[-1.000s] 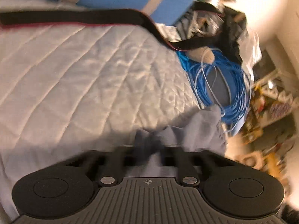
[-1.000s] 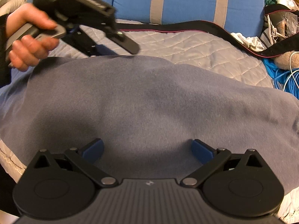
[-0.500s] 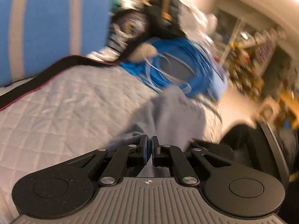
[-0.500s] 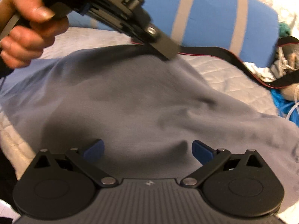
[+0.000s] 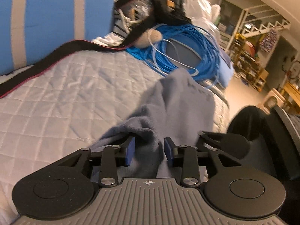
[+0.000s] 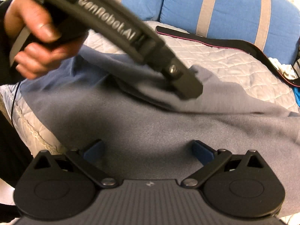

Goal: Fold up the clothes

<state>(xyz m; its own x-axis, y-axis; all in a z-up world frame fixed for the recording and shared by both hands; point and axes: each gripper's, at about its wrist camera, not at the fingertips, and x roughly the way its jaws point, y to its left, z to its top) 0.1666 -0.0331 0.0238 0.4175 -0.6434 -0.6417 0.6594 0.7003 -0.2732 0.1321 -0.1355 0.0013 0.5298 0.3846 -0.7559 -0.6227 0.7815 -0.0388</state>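
A grey-blue fleece garment [image 6: 150, 123] lies spread across the quilted bed. In the left wrist view a fold of it [image 5: 180, 101] runs forward between my left gripper's [image 5: 148, 151] parted blue pads; the jaws stand open around the cloth. My right gripper [image 6: 148, 150] is wide open, its pads resting over the garment's near part. The left gripper's body [image 6: 142, 43], held by a hand, shows in the right wrist view above the garment's middle, tip down on the cloth.
Blue pillows with grey stripes [image 6: 225, 7] line the back of the white quilt [image 5: 56, 97]. A black strap with red edging [image 6: 225, 44] crosses the quilt. A coil of blue cable [image 5: 187, 50] and clutter lie on the bed's right side.
My left gripper has opened from shut on the cloth fold and has swung over the garment's middle. The right gripper has stayed open over the garment.
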